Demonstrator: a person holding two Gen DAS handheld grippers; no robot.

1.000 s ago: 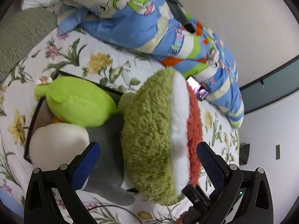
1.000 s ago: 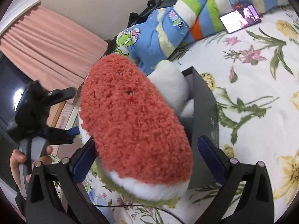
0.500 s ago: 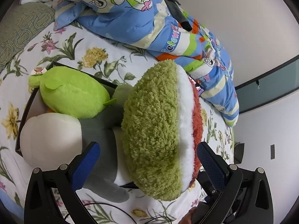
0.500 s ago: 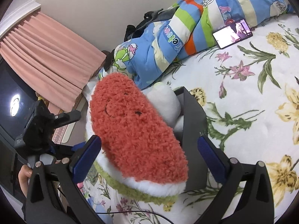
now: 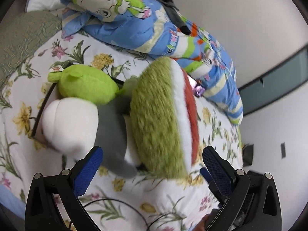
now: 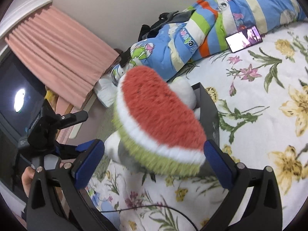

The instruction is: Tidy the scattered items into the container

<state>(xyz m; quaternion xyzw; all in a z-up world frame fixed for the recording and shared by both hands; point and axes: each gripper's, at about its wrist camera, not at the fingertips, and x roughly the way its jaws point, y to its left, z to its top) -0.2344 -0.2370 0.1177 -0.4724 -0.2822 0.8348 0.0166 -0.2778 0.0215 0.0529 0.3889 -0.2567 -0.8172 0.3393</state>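
A watermelon-slice plush (image 5: 161, 115) with a green rind and red face (image 6: 159, 119) rests on top of the black box (image 6: 208, 113) on the bed. A lime green plush (image 5: 86, 85) and a white and grey plush (image 5: 77, 123) lie in the same box (image 5: 41, 111). My left gripper (image 5: 152, 165) is open and empty, just short of the plushes. My right gripper (image 6: 154, 157) is open and empty, just short of the watermelon's rind.
A blue cartoon-print duvet (image 5: 154, 28) is bunched along the wall. A lit phone (image 6: 243, 38) lies on the floral sheet (image 6: 259, 96) beside it. A green patterned pillow (image 5: 21, 38) sits at the far left. Pink curtains (image 6: 57, 57) hang behind. A black cable (image 6: 163, 209) crosses the sheet.
Both grippers have drawn back from the watermelon plush, which now looks smaller and sits free on the box. The jaws stayed open.
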